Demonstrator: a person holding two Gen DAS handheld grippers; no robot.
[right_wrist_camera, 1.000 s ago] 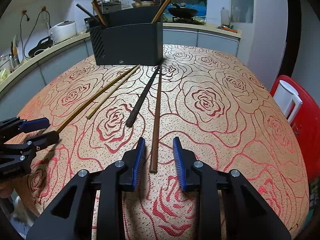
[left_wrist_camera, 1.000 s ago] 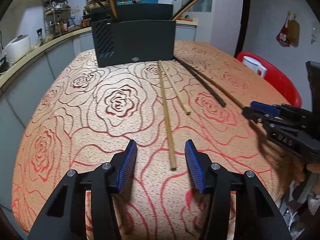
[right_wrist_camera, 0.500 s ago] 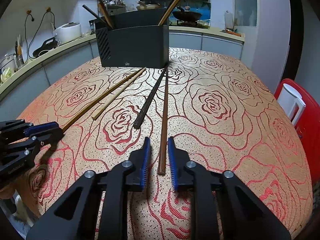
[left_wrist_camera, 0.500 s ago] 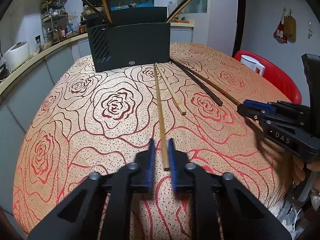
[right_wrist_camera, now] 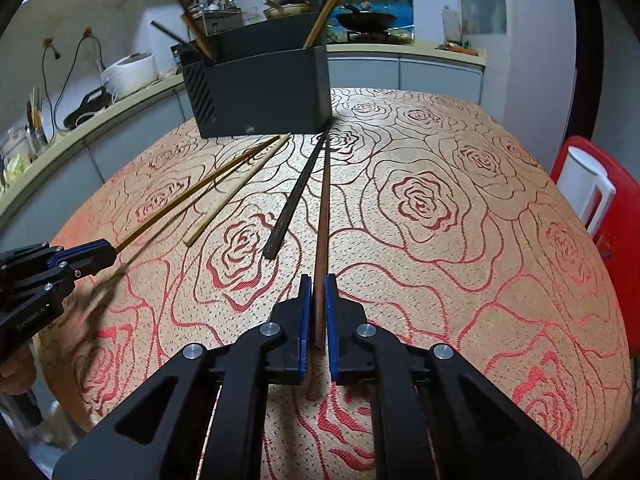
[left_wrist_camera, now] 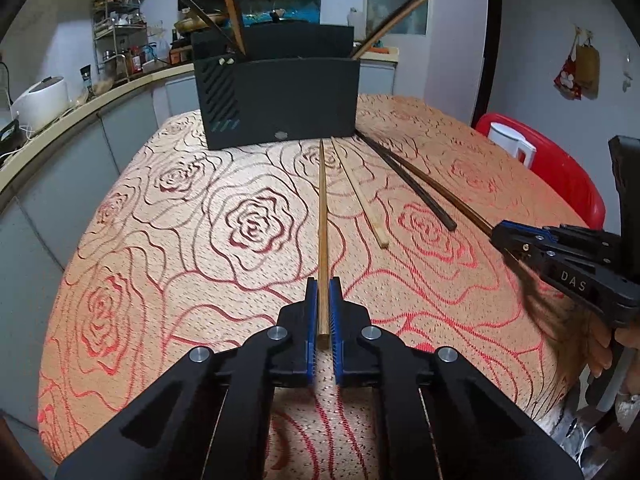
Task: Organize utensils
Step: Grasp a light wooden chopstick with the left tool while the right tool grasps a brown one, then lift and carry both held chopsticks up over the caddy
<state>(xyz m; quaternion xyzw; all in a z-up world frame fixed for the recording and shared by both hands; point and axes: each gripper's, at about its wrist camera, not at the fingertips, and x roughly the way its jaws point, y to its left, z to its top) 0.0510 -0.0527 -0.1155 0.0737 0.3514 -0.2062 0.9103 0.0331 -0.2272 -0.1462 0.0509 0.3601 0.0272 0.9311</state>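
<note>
My left gripper [left_wrist_camera: 323, 286] is shut on the near end of a long light-brown chopstick [left_wrist_camera: 322, 216] that points at the black utensil holder [left_wrist_camera: 280, 100]. My right gripper [right_wrist_camera: 315, 284] is shut on the near end of a dark-brown chopstick [right_wrist_camera: 322, 216]. A pale short chopstick [left_wrist_camera: 360, 196] and a black chopstick [left_wrist_camera: 412, 188] lie on the rose-patterned tablecloth [left_wrist_camera: 200, 240] between the two. The holder [right_wrist_camera: 260, 92] has several chopsticks standing in it. The right gripper also shows at the right of the left wrist view [left_wrist_camera: 500, 236], the left gripper at the left of the right wrist view [right_wrist_camera: 108, 250].
A red chair with a white jug [left_wrist_camera: 512, 144] stands right of the table. A curved kitchen counter [left_wrist_camera: 80, 104] with a rice cooker [left_wrist_camera: 40, 100] runs along the left. The table edge is close below both grippers.
Both grippers have closed from open onto their chopsticks and moved forward along them. The chopstick ends now sit between the pads.
</note>
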